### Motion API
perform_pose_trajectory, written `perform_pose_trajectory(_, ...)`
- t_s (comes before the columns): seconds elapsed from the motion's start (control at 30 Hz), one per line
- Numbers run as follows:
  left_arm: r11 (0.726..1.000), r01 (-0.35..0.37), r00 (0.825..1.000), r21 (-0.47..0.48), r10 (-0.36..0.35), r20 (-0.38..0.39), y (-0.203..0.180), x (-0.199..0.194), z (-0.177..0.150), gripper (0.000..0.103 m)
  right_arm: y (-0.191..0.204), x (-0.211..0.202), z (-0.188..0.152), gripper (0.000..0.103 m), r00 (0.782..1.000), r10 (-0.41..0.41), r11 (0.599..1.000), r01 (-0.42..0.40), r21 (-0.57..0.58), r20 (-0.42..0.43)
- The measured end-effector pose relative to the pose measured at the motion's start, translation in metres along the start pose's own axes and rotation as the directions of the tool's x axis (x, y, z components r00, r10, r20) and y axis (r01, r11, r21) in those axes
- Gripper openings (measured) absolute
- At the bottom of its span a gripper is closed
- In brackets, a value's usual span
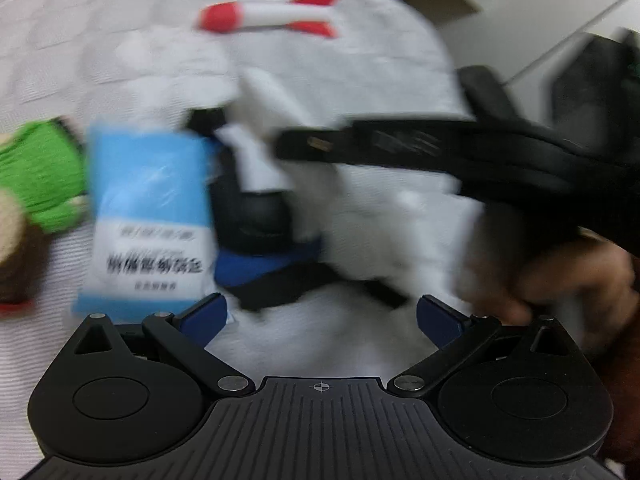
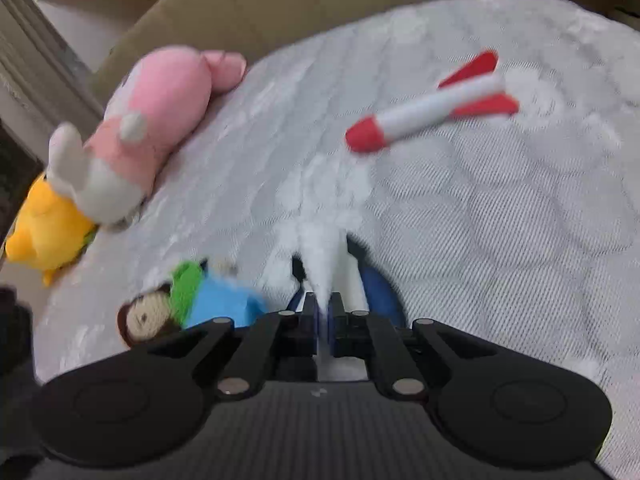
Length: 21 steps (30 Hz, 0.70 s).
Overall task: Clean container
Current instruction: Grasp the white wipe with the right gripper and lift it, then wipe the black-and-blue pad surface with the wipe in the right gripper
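One white tissue is pinched in the right gripper above the container, just ahead of the wide-open, empty left gripper.

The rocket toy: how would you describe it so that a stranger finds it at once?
Look at the grey-white quilted cover that fills the scene. The rocket toy lies alone on its far part, apart from the plush animals at the left edge. It is the only stiff-looking, slim thing: a white tube with a red nose and red fins.

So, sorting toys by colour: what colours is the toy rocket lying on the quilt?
White body, red nose and fins; clearest in the right wrist view.
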<state>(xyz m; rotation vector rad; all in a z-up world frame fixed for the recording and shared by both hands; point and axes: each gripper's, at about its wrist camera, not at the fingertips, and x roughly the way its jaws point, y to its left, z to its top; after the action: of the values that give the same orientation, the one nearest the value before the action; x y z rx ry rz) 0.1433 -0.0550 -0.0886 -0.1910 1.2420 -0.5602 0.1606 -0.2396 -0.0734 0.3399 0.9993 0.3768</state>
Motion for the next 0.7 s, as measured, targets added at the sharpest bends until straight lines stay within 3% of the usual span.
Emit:
perform_pose_trajectory(0.07,0.997,-0.063,0.998,-0.045,0.064,0.019,0.012,-0.008,0.002,0.103,-0.005,0.0,-0.002,0.008,0.997,-0.072,0.997,0.072,-0.011,-0.019)
perform_pose_trajectory(0.13,0.988,-0.123,0.991,-0.093,0.127,0.036,0.024,-0.017,0.004,0.103,-0.011,-0.001,-0.003,0.017,0.99,-0.134,0.991,0.134,-0.015,-0.036)
perform_pose_trajectory(0.2,0.963,-0.258,0.964,-0.082,0.262,0.047,0.03,-0.022,0.005,0.103,-0.019,0.0,-0.003,0.024,0.989,-0.142,0.99,0.142,0.01,-0.041)
perform_pose_trajectory(0.23,0.94,-0.335,0.939,-0.065,0.339,0.056,0.031,-0.024,0.005,0.103,-0.019,0.001,-0.001,0.039,0.991,-0.126,0.992,0.126,0.013,-0.038)
perform_pose_trajectory(0.27,0.936,-0.347,0.934,-0.061,0.351,0.063,0.032,-0.025,0.005,0.103,-0.017,0.003,0.002,0.056,0.994,-0.1,0.995,0.1,0.01,-0.033)
perform_pose_trajectory(0.33,0.941,-0.333,0.939,-0.059,0.337,0.076,0.033,-0.027,0.006,0.103,-0.012,0.008,0.007,0.067,0.999,-0.047,0.999,0.047,0.002,-0.024)
perform_pose_trajectory(0.4,0.988,-0.139,0.986,-0.07,0.145,0.08,0.03,-0.028,0.007,0.103,-0.004,0.017,0.008,0.051,0.999,-0.006,0.999,0.005,-0.032,-0.043)
perform_pose_trajectory(0.43,0.998,-0.044,0.996,-0.054,0.048,0.076,0.024,-0.028,0.007,0.103,0.001,0.021,0.006,0.031,0.999,-0.006,0.998,0.003,-0.058,-0.053)
perform_pose_trajectory(0.5,0.991,0.131,0.99,-0.014,-0.13,0.057,0.012,-0.026,0.006,0.103,0.005,0.017,0.004,0.014,0.998,-0.04,0.994,0.036,-0.101,-0.038)
perform_pose_trajectory(0.53,0.986,0.166,0.985,0.012,-0.166,0.048,0.006,-0.024,0.006,0.103,0.006,0.014,0.004,0.007,0.998,-0.056,0.992,0.053,-0.118,-0.026)
perform_pose_trajectory(0.6,0.981,0.187,0.982,0.059,-0.189,0.028,-0.002,-0.017,0.006,0.103,0.0,0.01,0.006,0.007,0.998,-0.061,0.994,0.059,-0.089,-0.012)
perform_pose_trajectory(0.67,0.987,0.145,0.989,0.069,-0.144,-0.013,-0.003,-0.005,0.005,0.103,-0.007,0.006,0.008,0.007,1.0,-0.03,0.999,0.029,-0.029,-0.002)
perform_pose_trajectory(0.7,0.991,0.113,0.993,0.069,-0.11,-0.036,0.0,0.0,0.004,0.103,-0.008,0.002,0.009,0.007,1.0,0.03,0.999,-0.03,0.014,0.002)
